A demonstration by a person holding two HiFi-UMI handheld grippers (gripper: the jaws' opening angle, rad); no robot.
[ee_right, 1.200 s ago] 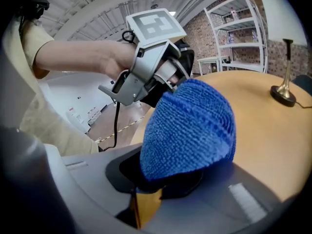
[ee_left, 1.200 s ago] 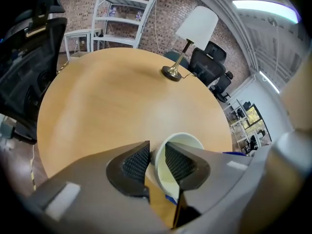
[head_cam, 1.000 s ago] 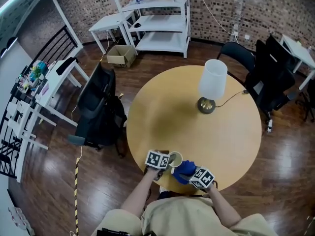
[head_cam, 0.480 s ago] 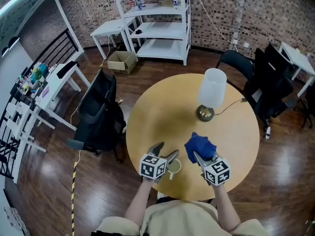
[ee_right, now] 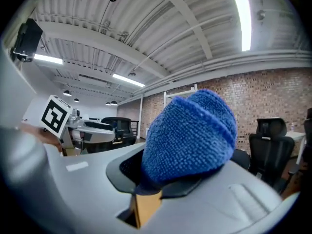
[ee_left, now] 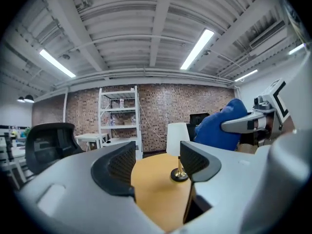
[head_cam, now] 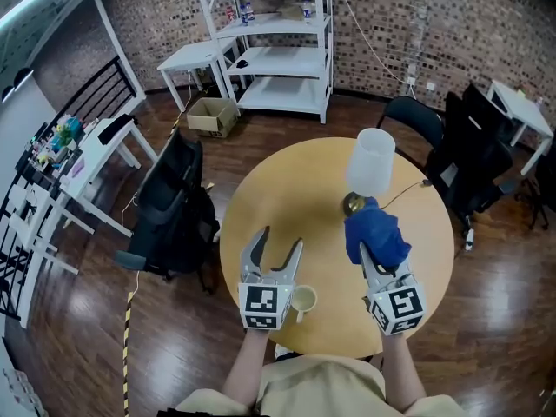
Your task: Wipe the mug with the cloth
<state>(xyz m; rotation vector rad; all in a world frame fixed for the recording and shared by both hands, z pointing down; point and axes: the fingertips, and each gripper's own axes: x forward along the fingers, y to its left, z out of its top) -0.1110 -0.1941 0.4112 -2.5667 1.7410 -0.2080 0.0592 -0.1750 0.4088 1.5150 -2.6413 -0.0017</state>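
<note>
While the mug point(head_cam: 304, 301) stands upright on the round wooden counter point(head_cam: 295, 189) near its near edge, neither tool is on it. In the head view it shows between the two tools, just beside the left tool's marker cube point(head_cam: 263, 307), its mouth facing up and its handle toward that cube.

The left tool point(head_cam: 279, 240) is released: its jaws stand well apart and have just been closing a little. Its own view point(ee_left: 157, 167) shows only bare counter and the lamp's brass base point(ee_left: 179, 175) in the gap, nothing held. It points level, out across the counter.

The right tool point(head_cam: 375, 252) is clenched on the blue cloth point(head_cam: 373, 228). In its own view point(ee_right: 161, 179) the bunched cloth point(ee_right: 187, 130) fills the jaws and bulges up above them. The left gripper view catches the same cloth point(ee_left: 219, 128) off to the right, pinched in the other tool. From the head view the cloth partly covers the lamp's base.

The lamp point(head_cam: 372, 159), with a white shade, stands toward the far right of the counter. A black chair point(head_cam: 174, 189) sits at the counter's left, and a white shelf point(head_cam: 278, 33) stands against the brick wall beyond.
</note>
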